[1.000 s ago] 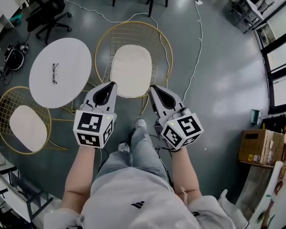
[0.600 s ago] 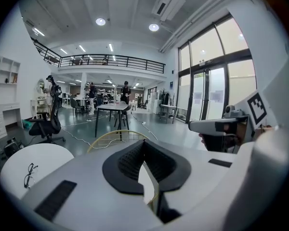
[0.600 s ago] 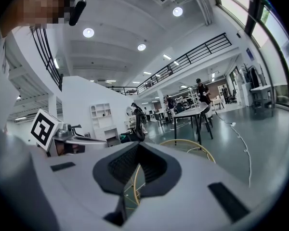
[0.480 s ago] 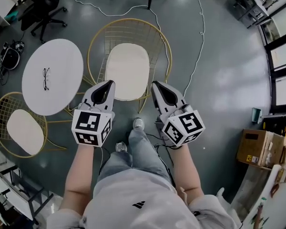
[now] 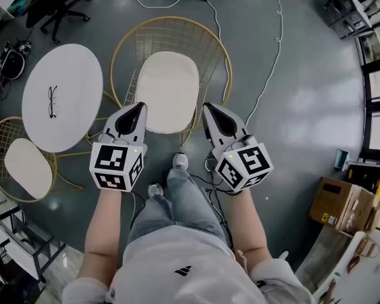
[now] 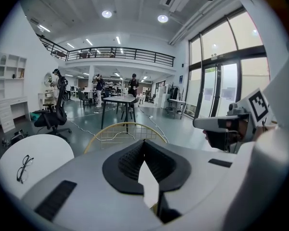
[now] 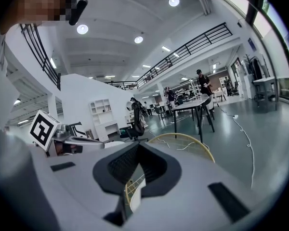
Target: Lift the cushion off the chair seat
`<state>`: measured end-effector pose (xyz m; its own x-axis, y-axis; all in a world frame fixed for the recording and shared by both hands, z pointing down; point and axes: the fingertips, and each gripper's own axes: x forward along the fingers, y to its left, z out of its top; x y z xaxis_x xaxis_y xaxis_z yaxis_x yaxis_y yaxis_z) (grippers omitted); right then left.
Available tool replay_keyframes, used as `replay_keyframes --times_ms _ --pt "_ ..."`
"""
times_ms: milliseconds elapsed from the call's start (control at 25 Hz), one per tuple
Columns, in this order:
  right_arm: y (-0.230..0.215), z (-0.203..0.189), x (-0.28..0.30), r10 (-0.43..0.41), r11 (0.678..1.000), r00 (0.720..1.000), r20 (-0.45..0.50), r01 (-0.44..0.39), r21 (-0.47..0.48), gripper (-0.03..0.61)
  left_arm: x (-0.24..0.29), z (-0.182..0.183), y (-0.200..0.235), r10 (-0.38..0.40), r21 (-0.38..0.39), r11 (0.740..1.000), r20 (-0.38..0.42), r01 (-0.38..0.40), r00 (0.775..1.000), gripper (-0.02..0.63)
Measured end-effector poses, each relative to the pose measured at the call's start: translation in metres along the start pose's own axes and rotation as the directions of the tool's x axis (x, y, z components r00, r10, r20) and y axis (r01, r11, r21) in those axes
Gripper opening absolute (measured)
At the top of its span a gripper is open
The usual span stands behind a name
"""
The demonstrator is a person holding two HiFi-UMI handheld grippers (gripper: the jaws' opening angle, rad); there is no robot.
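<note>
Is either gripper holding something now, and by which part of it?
Nothing is held. The left gripper and the right gripper both have jaws together and empty; the cream oval cushion lies ungripped on the gold wire chair.

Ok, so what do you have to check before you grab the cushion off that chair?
1. The cream oval cushion lies flat on the seat of the gold wire chair: ok.
2. Nothing sits on top of the cushion: ok.
3. The left gripper is open, ready to grab: not ok, it is shut and empty.
4. The right gripper is open, ready to grab: not ok, it is shut and empty too.
5. Both grippers point at the cushion's near edge, one on each side: ok.
6. The cushion is loose, not tied to the chair: cannot tell.
</note>
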<state>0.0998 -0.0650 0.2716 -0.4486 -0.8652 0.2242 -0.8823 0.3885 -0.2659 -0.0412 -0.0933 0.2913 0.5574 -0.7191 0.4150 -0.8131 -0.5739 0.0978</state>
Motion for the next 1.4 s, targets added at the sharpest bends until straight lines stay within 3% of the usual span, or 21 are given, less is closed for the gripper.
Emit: replay_keyframes --times_ms 360,640,1400 --pt "-0.027 -0.008 0.028 0.057 0.998 0.998 -0.041 -0.056 0.021 0.009 0.03 0.002 0.009 0.06 -0.025 0.998 -0.01 -0.06 0.998 0.012" --pt "-0.038 -0.023 0.042 0.057 0.997 0.996 -0.069 -0.054 0.049 0.009 0.042 -0.006 0.016 0.065 -0.035 0.997 -0.031 -0.066 0.997 0.012" --pt "-0.053 -0.081 0.078 -0.103 0.989 0.988 -0.113 0.114 0.097 0.009 0.085 -0.07 0.058 -0.065 -0.012 0.998 -0.139 0.064 0.988 0.012"
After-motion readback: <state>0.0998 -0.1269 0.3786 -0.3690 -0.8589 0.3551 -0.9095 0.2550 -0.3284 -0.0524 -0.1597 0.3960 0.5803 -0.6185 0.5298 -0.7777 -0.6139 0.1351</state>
